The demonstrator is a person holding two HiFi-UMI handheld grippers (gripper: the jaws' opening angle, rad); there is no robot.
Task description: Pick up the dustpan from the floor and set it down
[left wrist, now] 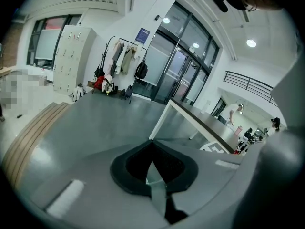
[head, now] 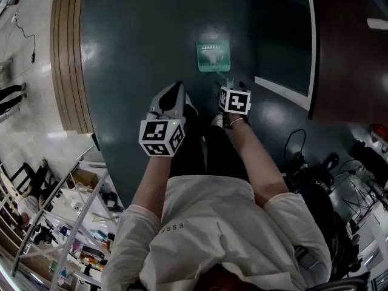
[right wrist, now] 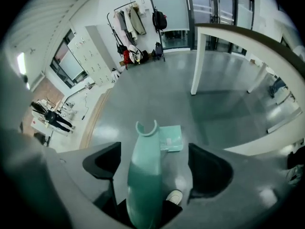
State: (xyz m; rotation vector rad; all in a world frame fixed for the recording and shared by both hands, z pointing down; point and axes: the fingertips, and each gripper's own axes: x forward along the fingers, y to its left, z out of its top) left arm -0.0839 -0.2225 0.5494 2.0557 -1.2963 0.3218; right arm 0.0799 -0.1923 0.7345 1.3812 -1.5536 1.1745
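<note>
Here my right gripper [right wrist: 155,168] holds its jaws wide, either side of the dustpan [right wrist: 170,138] handle [right wrist: 143,180]. The pan rests on the floor [right wrist: 157,94]. My left gripper [left wrist: 153,151] keeps its jaws together.

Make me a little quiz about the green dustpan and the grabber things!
1. True or false: the dustpan rests on a table.
2. What stands between the jaws of the right gripper? A) the dustpan's handle B) a coat C) a bottle
3. Fill in: the right gripper's jaws stand ____ (apart or together).

Key: 1 false, its pan sits on the floor. 2 A. 3 apart, with a gap on each side of the handle.
</note>
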